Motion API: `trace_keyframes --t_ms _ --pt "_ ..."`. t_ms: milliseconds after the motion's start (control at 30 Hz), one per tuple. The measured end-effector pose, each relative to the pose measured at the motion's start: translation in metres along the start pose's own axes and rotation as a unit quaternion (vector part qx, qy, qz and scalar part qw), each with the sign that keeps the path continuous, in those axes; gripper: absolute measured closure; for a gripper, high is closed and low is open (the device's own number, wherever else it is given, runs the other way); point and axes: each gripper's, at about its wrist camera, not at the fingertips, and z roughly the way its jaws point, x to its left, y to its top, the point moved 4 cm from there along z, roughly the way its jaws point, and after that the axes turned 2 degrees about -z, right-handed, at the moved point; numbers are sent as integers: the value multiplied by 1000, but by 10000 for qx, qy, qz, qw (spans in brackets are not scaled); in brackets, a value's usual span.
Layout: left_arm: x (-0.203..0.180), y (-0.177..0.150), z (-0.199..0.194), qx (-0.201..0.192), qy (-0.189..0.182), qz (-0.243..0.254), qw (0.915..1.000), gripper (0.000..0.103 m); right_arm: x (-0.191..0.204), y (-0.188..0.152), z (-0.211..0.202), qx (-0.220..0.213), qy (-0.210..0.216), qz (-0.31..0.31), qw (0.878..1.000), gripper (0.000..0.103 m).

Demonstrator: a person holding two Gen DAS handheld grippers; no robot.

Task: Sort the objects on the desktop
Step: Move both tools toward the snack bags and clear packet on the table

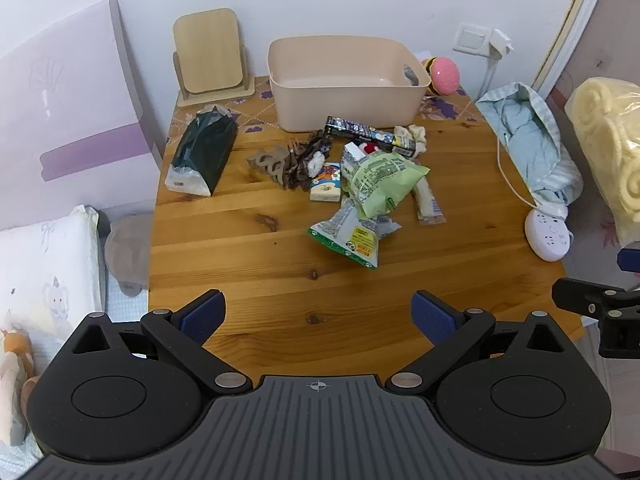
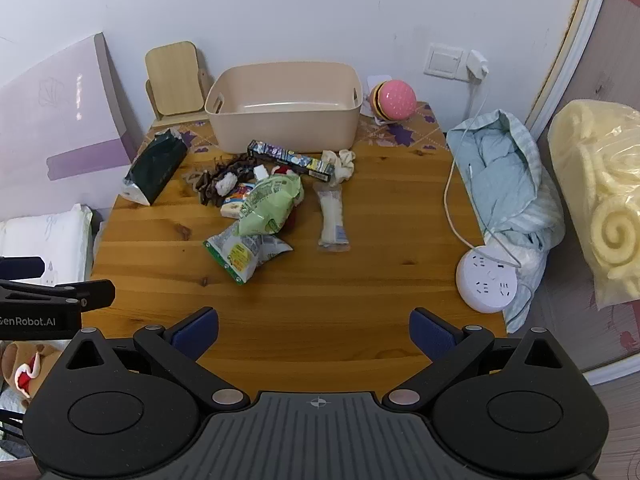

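- I held my left claw point(image 1: 318, 314) and right claw point(image 2: 314, 330) wide, empty, low over the near table point(image 1: 280, 280) edge.
- The clutter point(image 1: 360, 184) lay ahead of both, the bin point(image 1: 344, 84) just beyond, ready for sorting.

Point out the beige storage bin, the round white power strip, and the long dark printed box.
beige storage bin point(image 2: 286, 130), right wrist view, front wall.
round white power strip point(image 2: 487, 282), right wrist view, top face.
long dark printed box point(image 1: 370, 135), left wrist view, middle of its side.
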Motion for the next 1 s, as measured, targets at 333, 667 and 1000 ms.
trace_keyframes --t_ms 333,667,1000 --pt "-7 14 16 68 185 -33 9998 2 -12 14 17 147 31 -78 9999 0" --pt "-14 31 43 234 386 -173 9988 2 -32 35 45 323 11 -118 9994 0" --pt "-22 45 74 331 532 -158 9979 2 -48 53 82 526 -85 -172 9984 0"
